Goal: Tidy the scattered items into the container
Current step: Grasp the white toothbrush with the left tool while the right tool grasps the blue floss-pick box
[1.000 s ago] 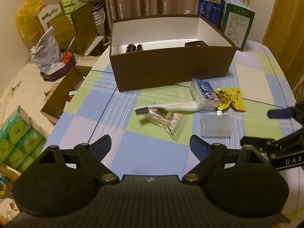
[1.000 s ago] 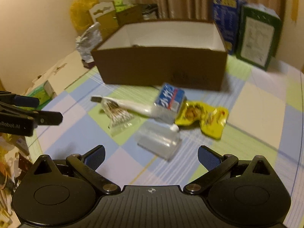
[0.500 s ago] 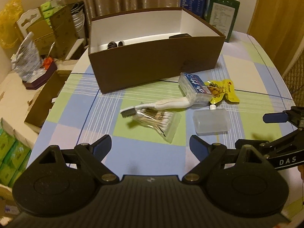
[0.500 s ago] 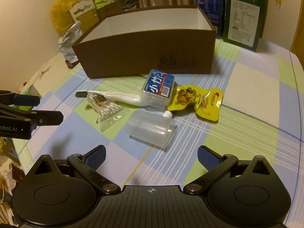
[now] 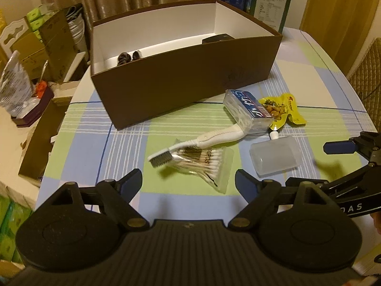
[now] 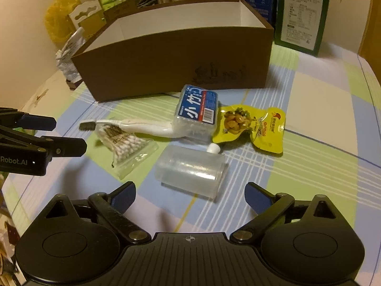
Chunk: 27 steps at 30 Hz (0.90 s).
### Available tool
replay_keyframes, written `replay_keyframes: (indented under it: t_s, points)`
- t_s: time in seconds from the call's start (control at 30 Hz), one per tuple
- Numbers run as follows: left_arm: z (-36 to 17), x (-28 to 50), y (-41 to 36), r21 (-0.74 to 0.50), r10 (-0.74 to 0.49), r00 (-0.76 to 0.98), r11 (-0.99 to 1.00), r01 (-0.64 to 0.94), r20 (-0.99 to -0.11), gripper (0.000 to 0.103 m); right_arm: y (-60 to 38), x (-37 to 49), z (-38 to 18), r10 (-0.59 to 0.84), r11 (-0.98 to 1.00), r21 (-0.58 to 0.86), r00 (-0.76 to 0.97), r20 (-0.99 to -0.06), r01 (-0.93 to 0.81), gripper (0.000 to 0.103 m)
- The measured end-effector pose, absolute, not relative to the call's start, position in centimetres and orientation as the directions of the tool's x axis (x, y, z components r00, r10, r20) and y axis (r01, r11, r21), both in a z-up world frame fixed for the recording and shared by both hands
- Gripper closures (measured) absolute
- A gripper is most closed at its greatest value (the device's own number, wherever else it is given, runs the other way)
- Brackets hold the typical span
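Note:
An open brown box [image 5: 185, 76] [image 6: 171, 64] stands at the back of the checked table. In front of it lie a white toothbrush [image 5: 214, 138] [image 6: 142, 126], a bag of cotton swabs [image 5: 204, 162] [image 6: 128, 145], a clear plastic cup on its side [image 5: 273, 157] [image 6: 190, 169], a blue-labelled clear case [image 5: 247, 112] [image 6: 197, 112] and a yellow snack pouch [image 5: 283, 112] [image 6: 252, 126]. My left gripper [image 5: 188, 181] hovers just short of the swab bag, its jaws closing with nothing between them. My right gripper [image 6: 190, 191] hovers just short of the cup, its jaws also closing, nothing between them.
Dark small items [image 5: 128, 57] and a black object [image 5: 216, 39] lie inside the box. Blue and green cartons [image 6: 302, 14] stand behind it. Cardboard boxes and green packs [image 5: 42, 38] crowd the floor past the table's left edge. A chair back [image 5: 366, 76] is at the right.
Both grippers have come down and closer to the scattered items, which now look larger. Both pairs of jaws stand a little narrower. The items themselves have not moved.

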<state>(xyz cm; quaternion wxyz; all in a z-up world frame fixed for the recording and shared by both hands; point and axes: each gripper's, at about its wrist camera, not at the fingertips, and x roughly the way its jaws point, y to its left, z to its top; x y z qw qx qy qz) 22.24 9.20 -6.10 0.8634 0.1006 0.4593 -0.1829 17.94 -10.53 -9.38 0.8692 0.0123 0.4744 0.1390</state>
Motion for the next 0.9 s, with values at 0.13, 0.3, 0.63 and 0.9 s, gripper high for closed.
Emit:
replay_keyframes:
  t_s: [0.13, 0.3, 0.63, 0.9]
  points:
    - [-6.6, 23.5, 8.9, -0.001, -0.253, 0.494, 0.891, 0.454, -0.832, 0.026, -10.9, 18.7, -9.5, 0.231, 0.970, 0.153, 0.513, -0.826, -0.192, 0.009]
    - [-7.4, 25.2, 7.4, 0.026, -0.281, 0.469, 0.836, 0.548, -0.837, 0.028, -11.8, 19.1, -9.8, 0.204, 0.978, 0.154, 0.516, -0.832, -0.139, 0.009]
    - [-10.4, 28.9, 3.3, 0.091, -0.303, 0.380, 0.666, 0.740, -0.874, 0.044, -15.3, 18.9, -10.0, 0.132, 0.987, 0.162, 0.525, -0.841, 0.013, 0.009]
    - [-13.0, 30.2, 0.6, 0.099, -0.300, 0.280, 0.501, 0.860, -0.912, 0.067, -17.6, 18.3, -10.5, 0.085, 0.981, 0.162, 0.515, -0.853, 0.108, 0.009]
